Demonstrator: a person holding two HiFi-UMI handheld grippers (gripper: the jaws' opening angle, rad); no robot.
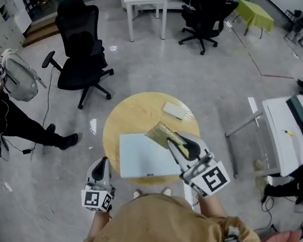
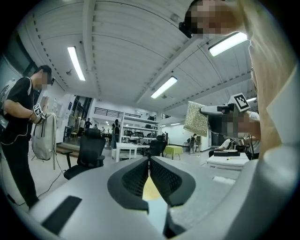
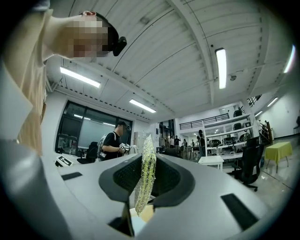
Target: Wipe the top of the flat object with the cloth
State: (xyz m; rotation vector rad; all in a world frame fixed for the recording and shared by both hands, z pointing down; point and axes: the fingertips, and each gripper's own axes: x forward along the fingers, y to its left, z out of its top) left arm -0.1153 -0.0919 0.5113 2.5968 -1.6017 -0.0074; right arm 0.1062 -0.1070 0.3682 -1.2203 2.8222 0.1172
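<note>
- Head view: the board (image 1: 143, 156), pale and flat, is lying on the round tabletop (image 1: 127, 113), with its near edge reaching close to the tabletop's near rim. The right gripper (image 1: 177, 142) is holding the cloth (image 1: 162, 133) over the board's far right corner. This view is not showing whether the cloth is touching the board. The left gripper (image 1: 100, 166) is hovering just off the board's near left corner, apart from it. A small white block (image 1: 174, 110) is sitting on the tabletop just beyond the cloth.
- Left gripper view: the jaws are pressing together with nothing between them. The cloth (image 2: 197, 118) is hanging free in the air off to the right, so it is probably lifted clear of the board and the wiping is not yet under way.
- Right gripper view: the jaws are clamping the cloth (image 3: 143, 187), which is standing edge-on between them. Only a narrow strip of it is pinched, and most of it is dangling loose.
- What could go wrong:
  - The pinch is looking thin, so dragging the cloth hard across the board could pull it out of the jaws or bunch it into a ridge that is wiping little.
  - Nothing is bracing the board. With the left gripper clenched and off it, a stroke toward the person could be sliding the board over the near rim.
  - A stroke starting too far out could be knocking the block.
  - Pressing down too steeply could bring the jaw tips, not the cloth, onto the board.
</note>
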